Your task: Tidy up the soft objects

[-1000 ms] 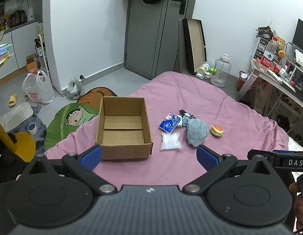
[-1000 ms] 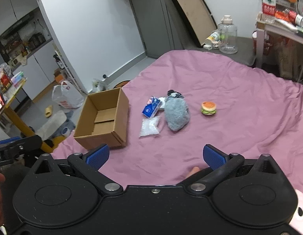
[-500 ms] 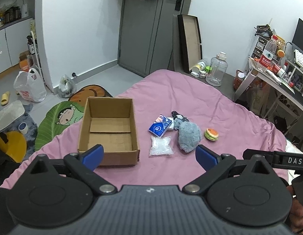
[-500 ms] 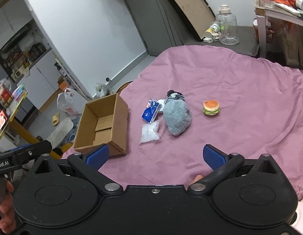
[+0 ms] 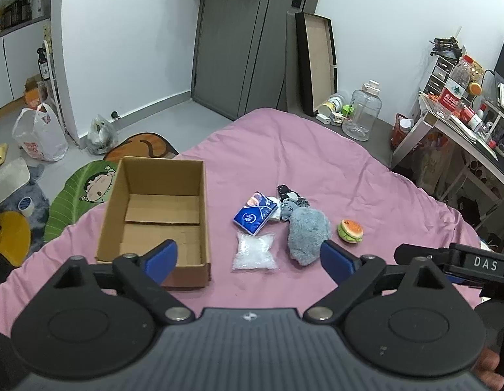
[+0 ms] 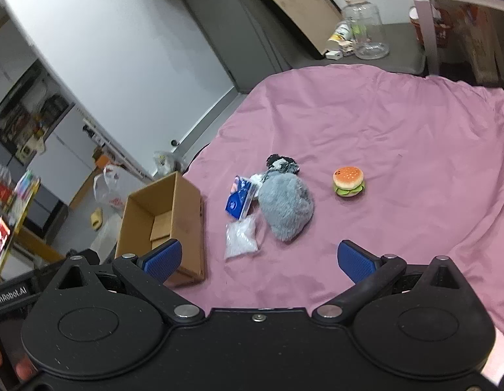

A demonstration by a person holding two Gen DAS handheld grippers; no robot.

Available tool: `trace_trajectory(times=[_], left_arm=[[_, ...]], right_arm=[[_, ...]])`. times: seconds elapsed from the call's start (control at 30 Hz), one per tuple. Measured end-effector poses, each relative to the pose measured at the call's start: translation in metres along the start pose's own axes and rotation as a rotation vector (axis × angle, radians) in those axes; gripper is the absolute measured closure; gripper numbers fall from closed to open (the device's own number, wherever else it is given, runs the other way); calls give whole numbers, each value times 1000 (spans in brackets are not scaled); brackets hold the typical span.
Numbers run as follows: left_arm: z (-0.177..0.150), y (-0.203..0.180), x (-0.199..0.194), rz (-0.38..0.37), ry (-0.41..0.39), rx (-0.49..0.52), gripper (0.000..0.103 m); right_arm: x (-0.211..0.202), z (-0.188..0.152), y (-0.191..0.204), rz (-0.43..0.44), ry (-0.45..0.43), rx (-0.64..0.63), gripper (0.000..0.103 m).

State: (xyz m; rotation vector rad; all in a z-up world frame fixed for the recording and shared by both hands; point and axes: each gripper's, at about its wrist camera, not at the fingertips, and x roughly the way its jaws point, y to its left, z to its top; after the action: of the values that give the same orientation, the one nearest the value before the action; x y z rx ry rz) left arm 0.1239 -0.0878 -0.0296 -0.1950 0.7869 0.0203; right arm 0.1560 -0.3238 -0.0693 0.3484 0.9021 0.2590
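Observation:
On the pink bedspread (image 5: pixel 317 163) lies an open cardboard box (image 5: pixel 160 215) (image 6: pixel 164 218), its bottom bare. Right of it lie a blue tissue pack (image 5: pixel 255 217) (image 6: pixel 238 199), a clear bag of white filling (image 5: pixel 254 255) (image 6: pixel 240 239), a grey plush (image 5: pixel 306 234) (image 6: pixel 286 210) with a black-and-white sock (image 5: pixel 289 192) (image 6: pixel 279 162) behind it, and a burger toy (image 5: pixel 350 230) (image 6: pixel 348 181). My left gripper (image 5: pixel 248 259) hovers in front of the bag, its jaws closing with nothing between them. My right gripper (image 6: pixel 258 259) is open and holds nothing.
A cartoon floor mat (image 5: pixel 85 192) and plastic bags (image 5: pixel 40 137) lie on the floor left of the bed. A large clear water jug (image 5: pixel 362 114) and a leaning tray stand beyond it. A cluttered desk (image 5: pixel 463 123) lines the right side.
Both grippers have moved forward and lower over the bed, so the objects look larger. The left jaws have narrowed a little. The right view has rolled.

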Motion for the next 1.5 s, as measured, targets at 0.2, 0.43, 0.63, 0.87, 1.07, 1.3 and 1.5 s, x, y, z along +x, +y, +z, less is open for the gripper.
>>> trace_trajectory(times=[0.2,0.43,0.63,0.87,1.07,1.3,1.5], left_arm=[[8,-8,22,-19,12,-16,14],[15,-13,55,-32,59,-61,29],[19,-16,82,-41,95,-103,37],[22,-21,116,-55,131,-110,46],[23,-26,146,-70,155,-144,55],[19,-28,180,-90,188,-206,61],[12,-24,207,-98,209,-263,64]], right_arm=[[19,13,-16,15,-6,82,0],[47,27,-30,45,6,181,5],[73,36,-43,78,21,296,14],[109,32,-56,121,56,330,21],[128,33,-64,136,66,355,26],[147,37,-72,115,84,349,36],[163,39,-81,136,122,377,46]])
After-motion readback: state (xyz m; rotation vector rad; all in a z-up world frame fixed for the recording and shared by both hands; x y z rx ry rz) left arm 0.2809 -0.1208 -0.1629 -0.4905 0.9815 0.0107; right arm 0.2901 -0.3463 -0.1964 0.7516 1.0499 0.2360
